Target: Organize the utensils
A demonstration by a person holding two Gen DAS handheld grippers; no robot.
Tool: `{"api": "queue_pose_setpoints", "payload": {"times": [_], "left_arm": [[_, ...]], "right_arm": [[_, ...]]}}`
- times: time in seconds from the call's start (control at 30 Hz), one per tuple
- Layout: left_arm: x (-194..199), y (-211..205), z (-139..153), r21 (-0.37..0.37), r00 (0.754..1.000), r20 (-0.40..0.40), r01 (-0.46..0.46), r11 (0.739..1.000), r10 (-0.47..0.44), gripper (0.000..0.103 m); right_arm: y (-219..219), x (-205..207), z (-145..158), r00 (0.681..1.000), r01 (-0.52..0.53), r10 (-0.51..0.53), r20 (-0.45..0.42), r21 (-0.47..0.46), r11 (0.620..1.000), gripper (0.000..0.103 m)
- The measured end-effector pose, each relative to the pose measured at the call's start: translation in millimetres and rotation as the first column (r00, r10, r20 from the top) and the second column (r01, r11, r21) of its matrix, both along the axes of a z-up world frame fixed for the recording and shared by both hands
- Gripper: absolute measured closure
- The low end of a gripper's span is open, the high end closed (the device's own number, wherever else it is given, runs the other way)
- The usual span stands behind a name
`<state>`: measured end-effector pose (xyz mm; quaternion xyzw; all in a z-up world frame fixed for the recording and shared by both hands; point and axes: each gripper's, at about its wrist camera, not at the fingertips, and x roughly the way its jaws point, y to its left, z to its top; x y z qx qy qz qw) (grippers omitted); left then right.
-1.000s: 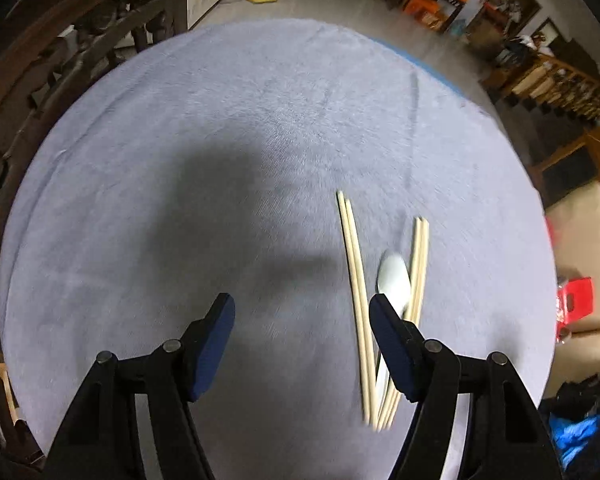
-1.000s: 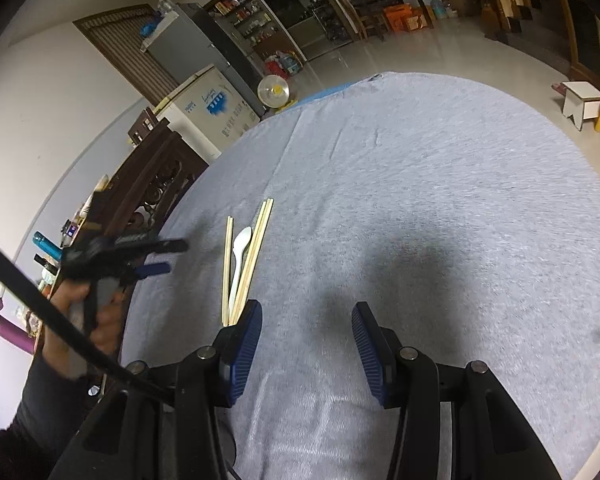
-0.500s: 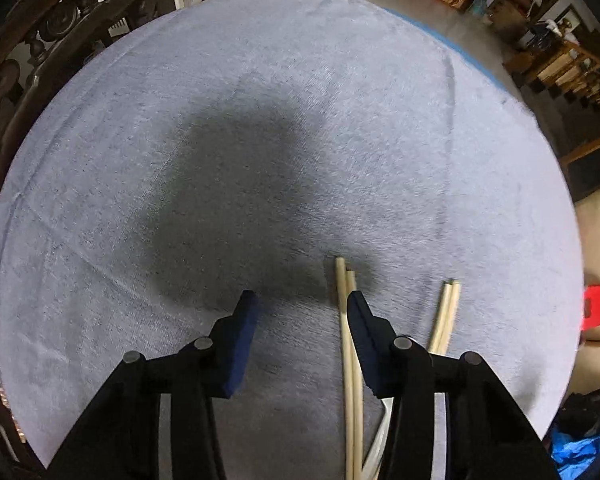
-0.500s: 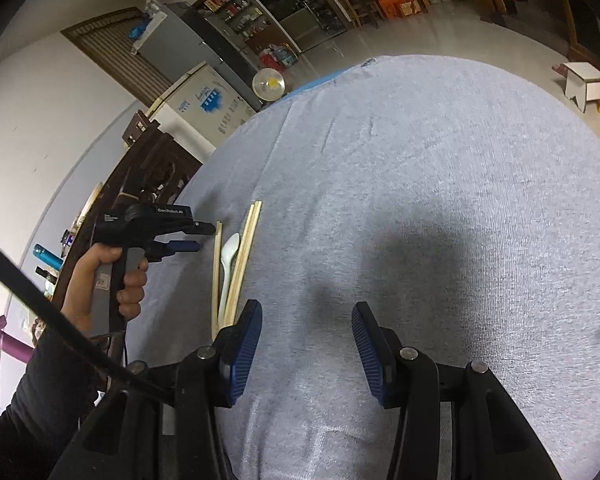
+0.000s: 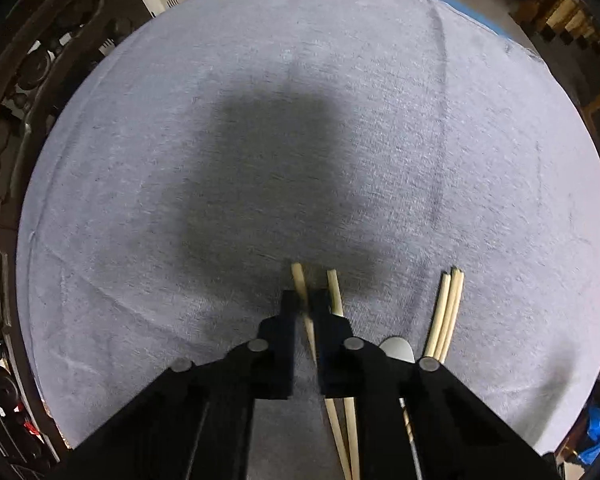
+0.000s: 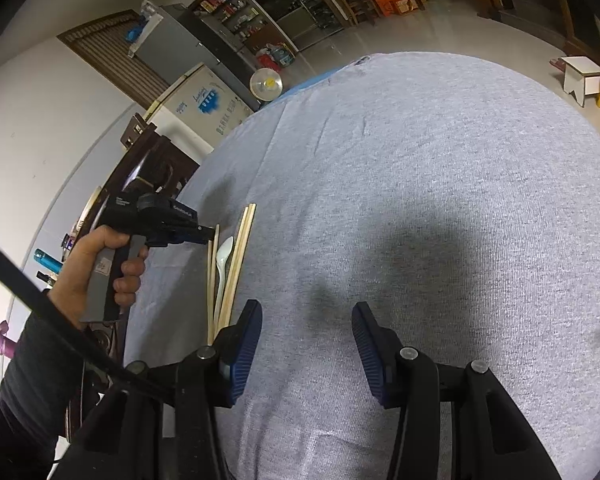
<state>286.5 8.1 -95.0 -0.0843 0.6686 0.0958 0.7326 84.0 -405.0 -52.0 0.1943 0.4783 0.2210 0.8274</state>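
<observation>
1. The left gripper [image 5: 305, 300] points down at the grey cloth [image 5: 260, 120]; its jaws have just closed and now pinch 1 chopstick [image 5: 299, 280].
2. Its partner chopstick [image 5: 334, 288] lies just right.
3. A white spoon [image 6: 222, 264], partly hidden, seems to lie between the pairs.
4. A second chopstick pair [image 5: 448, 312] lies flat.
5. The right gripper [image 6: 306, 344] hovers half open, empty.

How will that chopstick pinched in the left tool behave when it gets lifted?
The chopstick looks thin and stiff, so it likely stays straight. The left tool pinches it near one end, so the long free end may droop or swivel. It looks light, and the grey cloth probably keeps it from rolling.
</observation>
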Motion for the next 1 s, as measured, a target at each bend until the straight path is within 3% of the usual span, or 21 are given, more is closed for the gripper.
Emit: {"api": "queue_pose_setpoints", "payload": {"times": [0.23, 0.4, 0.57, 0.77, 0.87, 1.0], "left_arm": [[-26, 31, 0, -0.039, 1.0, 0.022, 0.016, 0.999, -0.015, 0.099], [-50, 52, 3, -0.043, 0.999, 0.037, 0.02, 0.999, -0.018, 0.099], [-60, 57, 2, -0.045, 0.998, 0.05, 0.036, 0.998, -0.034, 0.099], [-66, 60, 0, -0.071, 0.997, 0.059, 0.047, 0.996, -0.043, 0.098], [-67, 65, -1, -0.09, 0.997, 0.065, 0.053, 0.995, -0.047, 0.098], [-67, 73, -3, -0.104, 0.996, 0.072, 0.06, 0.993, -0.053, 0.098]], "right_arm": [[21, 27, 0, 0.997, -0.062, 0.061, -0.047, -0.029, 0.998, 0.053], [65, 69, -3, 0.987, -0.134, 0.123, -0.105, -0.103, 0.986, 0.053], [130, 122, -16, 0.965, -0.219, 0.176, -0.196, -0.224, 0.95, 0.053], [181, 149, -35, 0.943, -0.282, 0.176, -0.282, -0.401, 0.871, 0.053], [195, 154, -38, 0.942, -0.292, 0.171, -0.289, -0.456, 0.841, 0.053], [207, 159, -39, 0.936, -0.304, 0.168, -0.31, -0.467, 0.83, 0.053]]}}
